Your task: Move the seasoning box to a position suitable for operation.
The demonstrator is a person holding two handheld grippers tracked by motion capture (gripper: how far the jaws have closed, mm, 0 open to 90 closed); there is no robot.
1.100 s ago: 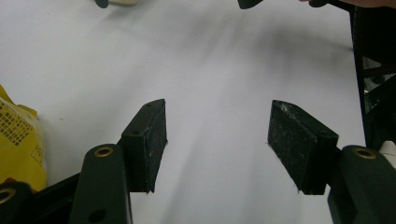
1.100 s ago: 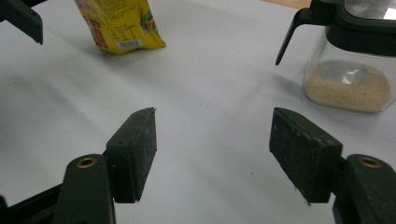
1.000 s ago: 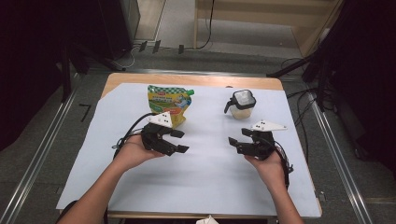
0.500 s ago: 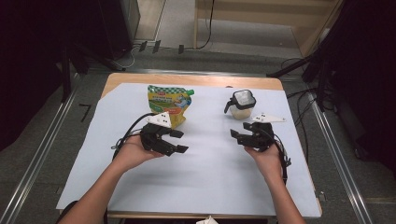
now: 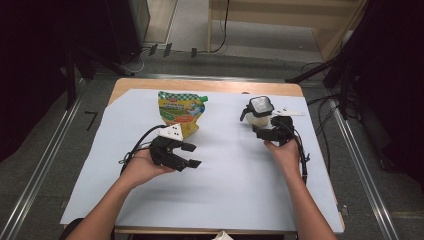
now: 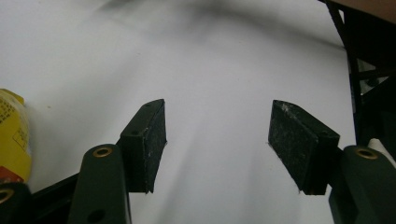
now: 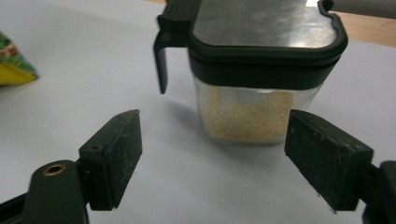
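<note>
- The right gripper (image 7: 212,140) is held just short of the jar (image 7: 259,70), jaws just opened wide, nothing gripped
- The left gripper (image 6: 217,140) is held open over the white sheet (image 6: 210,60), near the pouch (image 5: 181,113)

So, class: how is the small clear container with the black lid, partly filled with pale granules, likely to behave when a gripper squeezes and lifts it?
The small clear container with the black lid looks like rigid plastic, so it probably won't flex. It is only partly filled, so likely light. Its smooth walls may slip against the right gripper, whose open jaws have just been opening and don't touch it. The lid overhangs, which might catch a slide.
</note>
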